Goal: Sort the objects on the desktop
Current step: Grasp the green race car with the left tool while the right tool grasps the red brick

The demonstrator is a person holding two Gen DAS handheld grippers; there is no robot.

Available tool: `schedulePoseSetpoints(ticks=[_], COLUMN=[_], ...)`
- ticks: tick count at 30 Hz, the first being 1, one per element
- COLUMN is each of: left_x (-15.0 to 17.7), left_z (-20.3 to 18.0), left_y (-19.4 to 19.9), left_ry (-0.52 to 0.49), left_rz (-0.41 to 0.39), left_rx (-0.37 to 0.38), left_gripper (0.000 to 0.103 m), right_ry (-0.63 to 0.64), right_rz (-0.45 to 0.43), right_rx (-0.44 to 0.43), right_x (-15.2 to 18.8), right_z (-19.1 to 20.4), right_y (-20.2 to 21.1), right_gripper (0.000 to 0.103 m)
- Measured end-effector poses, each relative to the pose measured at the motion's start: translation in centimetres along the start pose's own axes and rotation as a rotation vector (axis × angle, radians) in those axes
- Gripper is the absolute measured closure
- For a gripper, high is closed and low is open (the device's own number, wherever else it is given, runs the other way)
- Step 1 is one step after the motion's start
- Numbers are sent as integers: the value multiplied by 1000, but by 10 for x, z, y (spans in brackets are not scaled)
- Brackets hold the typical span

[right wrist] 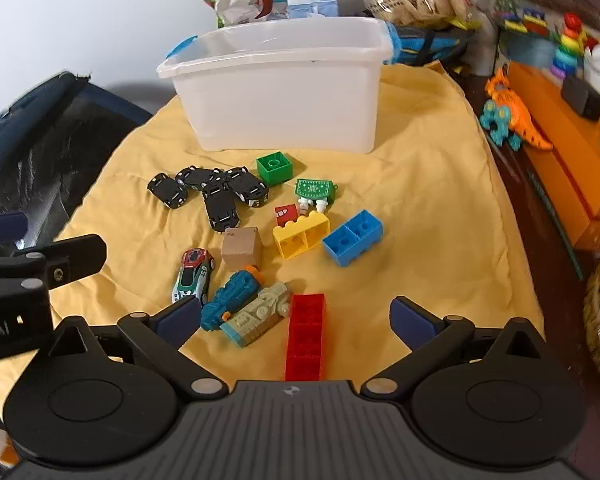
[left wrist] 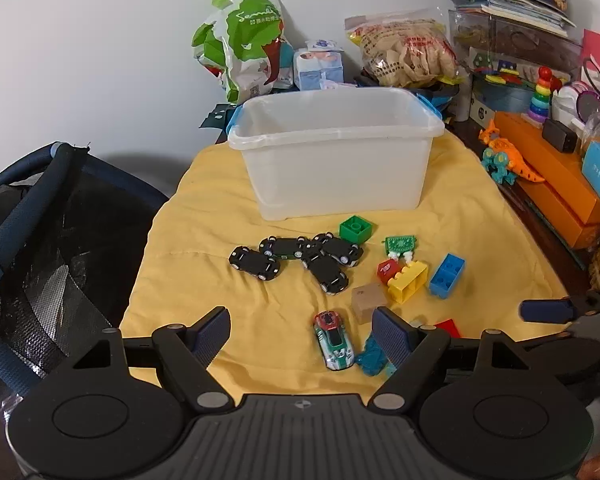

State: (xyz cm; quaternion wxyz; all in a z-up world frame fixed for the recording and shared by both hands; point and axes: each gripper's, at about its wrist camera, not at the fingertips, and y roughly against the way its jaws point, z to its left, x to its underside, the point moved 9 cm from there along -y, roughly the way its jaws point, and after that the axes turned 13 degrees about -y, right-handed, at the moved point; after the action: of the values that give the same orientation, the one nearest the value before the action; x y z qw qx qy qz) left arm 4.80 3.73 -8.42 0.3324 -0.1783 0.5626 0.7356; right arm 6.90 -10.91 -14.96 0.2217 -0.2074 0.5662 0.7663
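A clear plastic bin [left wrist: 332, 152] [right wrist: 276, 80] stands at the back of a yellow cloth [left wrist: 220, 280] [right wrist: 420, 200]. In front of it lie several upturned black toy cars [left wrist: 296, 258] [right wrist: 210, 192], a green brick [left wrist: 356, 229] [right wrist: 275, 167], a yellow brick [left wrist: 407, 280] [right wrist: 300, 236], a blue brick [left wrist: 447, 275] [right wrist: 353, 238], a wooden cube [left wrist: 367, 300] [right wrist: 242, 254], a red-green toy car [left wrist: 334, 340] [right wrist: 192, 274] and a long red brick [right wrist: 306, 336]. My left gripper [left wrist: 300, 340] hovers open near the toy car. My right gripper [right wrist: 296, 320] is open above the red brick.
A dark mesh chair [left wrist: 40, 260] stands left of the cloth. Bags and boxes [left wrist: 252, 40] crowd the wall behind the bin. An orange box [left wrist: 560, 176] with a toy dinosaur [left wrist: 508, 156] and stacked clutter borders the right side. A teal toy [right wrist: 232, 296] and beige toy [right wrist: 260, 314] lie near the red brick.
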Motion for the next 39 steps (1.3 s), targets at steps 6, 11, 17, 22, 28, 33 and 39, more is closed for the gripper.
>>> schedulePoseSetpoints(ticks=[6, 11, 17, 22, 28, 33, 39], left_x=[18, 22, 23, 20, 24, 17, 29], left_z=[1, -12, -21, -20, -21, -26, -32], left_y=[-16, -22, -40, -71, -96, -109, -124], left_ry=[36, 1, 13, 64, 94, 69, 54], left_rz=[75, 85, 114, 158, 219, 226, 276], left_rx=[44, 96, 177, 195, 172, 130, 123], left_gripper=[25, 28, 28, 28, 38, 39, 34], right_ry=[21, 60, 110, 120, 101, 111, 98], right_rz=[11, 56, 91, 116, 130, 125, 132], right_rx=[-20, -35, -28, 14, -12, -30, -60], right_x=[7, 22, 30, 33, 31, 25, 21], right_z=[-2, -1, 3, -1, -10, -8, -9], right_y=[2, -3, -17, -34, -38, -39, -43], right_gripper=[7, 31, 46, 71, 74, 74, 70])
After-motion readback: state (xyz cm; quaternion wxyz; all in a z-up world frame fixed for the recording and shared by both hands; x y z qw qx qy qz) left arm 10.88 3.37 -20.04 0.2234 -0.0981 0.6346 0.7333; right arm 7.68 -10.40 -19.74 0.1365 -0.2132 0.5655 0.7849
